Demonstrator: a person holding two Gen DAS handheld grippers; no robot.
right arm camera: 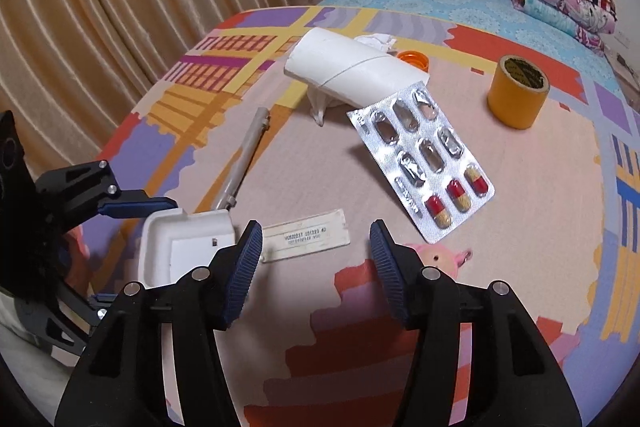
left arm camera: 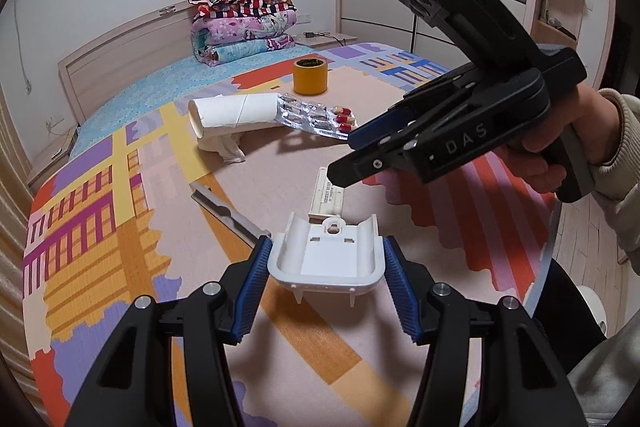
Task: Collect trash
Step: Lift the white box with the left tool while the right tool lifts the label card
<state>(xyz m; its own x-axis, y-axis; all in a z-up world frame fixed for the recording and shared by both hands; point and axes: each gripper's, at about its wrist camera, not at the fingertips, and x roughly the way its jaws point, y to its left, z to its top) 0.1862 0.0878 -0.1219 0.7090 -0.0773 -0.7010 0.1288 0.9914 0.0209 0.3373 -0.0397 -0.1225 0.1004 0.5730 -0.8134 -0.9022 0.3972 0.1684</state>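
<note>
Over patterned bed cover [right arm camera: 520,195] | left gripper [left arm camera: 325,281] jaws clamping white plastic housing [left arm camera: 328,259] | right gripper [right arm camera: 316,267] jaws open, empty, above labelled strip [right arm camera: 306,235] | pink toy [right arm camera: 436,257] only in right view

Patterned mat [right arm camera: 520,187] on bed: blister pack [right arm camera: 420,163], tape roll [right arm camera: 518,93], cardboard tube [right arm camera: 352,67].

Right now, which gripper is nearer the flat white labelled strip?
Right. The right gripper hangs just above the labelled strip, jaws open and empty. The left gripper sits beside the strip, shut on the white plastic housing.
</note>
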